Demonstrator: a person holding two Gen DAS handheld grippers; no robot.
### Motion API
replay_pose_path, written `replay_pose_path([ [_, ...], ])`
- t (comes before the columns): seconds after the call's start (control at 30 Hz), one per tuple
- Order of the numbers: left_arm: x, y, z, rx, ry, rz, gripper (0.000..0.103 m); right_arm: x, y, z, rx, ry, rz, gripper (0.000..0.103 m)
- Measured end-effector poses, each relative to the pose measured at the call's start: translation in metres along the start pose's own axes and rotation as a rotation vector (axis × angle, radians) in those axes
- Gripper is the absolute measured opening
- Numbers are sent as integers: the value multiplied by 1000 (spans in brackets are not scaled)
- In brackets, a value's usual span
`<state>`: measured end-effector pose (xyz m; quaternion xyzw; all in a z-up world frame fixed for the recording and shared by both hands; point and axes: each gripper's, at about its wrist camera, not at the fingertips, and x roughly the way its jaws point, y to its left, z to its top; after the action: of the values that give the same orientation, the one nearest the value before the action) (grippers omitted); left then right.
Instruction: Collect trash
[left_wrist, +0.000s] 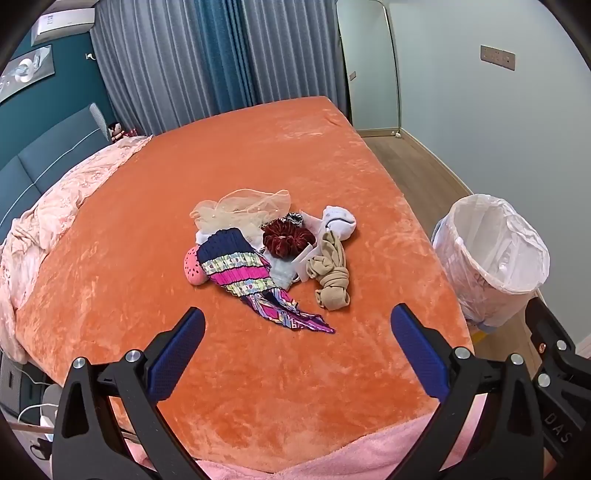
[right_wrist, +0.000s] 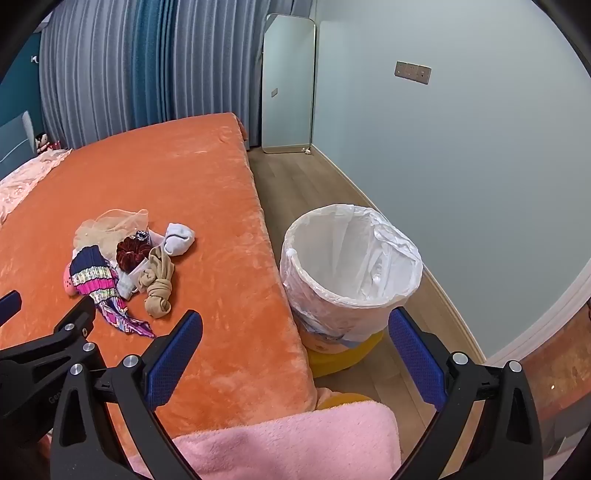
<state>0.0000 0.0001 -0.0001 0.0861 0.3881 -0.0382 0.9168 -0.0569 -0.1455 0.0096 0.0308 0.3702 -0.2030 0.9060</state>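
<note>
Here both grippers, left gripper (left_wrist: 297, 328) and right gripper (right_wrist: 295, 332), gape empty; the clutter pile (left_wrist: 269, 254) lies ahead of the left fingers (left_wrist: 177, 354), the lined bin (right_wrist: 351, 273) just beyond the right's.

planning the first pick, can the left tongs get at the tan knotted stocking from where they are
Probably yes. The left tongs are wide open and empty, and the stocking lies at the pile's near right edge on the bed, with only bare blanket between.

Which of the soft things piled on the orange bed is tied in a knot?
The beige stockings bundle, at the pile's edge nearest the lined bin; the others lie loose.
</note>
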Motion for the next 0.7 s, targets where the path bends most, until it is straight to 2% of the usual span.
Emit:
replay_pose_path([
  [0.33,2,7,3,-6,-1,8,96,1,-1,3,-3,-1,-5,96],
  [0.4,-1,-4,2,10,-5,6,96,1,0,4,-6,-2,-8,96],
  [0.7,-2,-2,5,2,-11,4,96,0,-7,5,11,-7,-11,96],
])
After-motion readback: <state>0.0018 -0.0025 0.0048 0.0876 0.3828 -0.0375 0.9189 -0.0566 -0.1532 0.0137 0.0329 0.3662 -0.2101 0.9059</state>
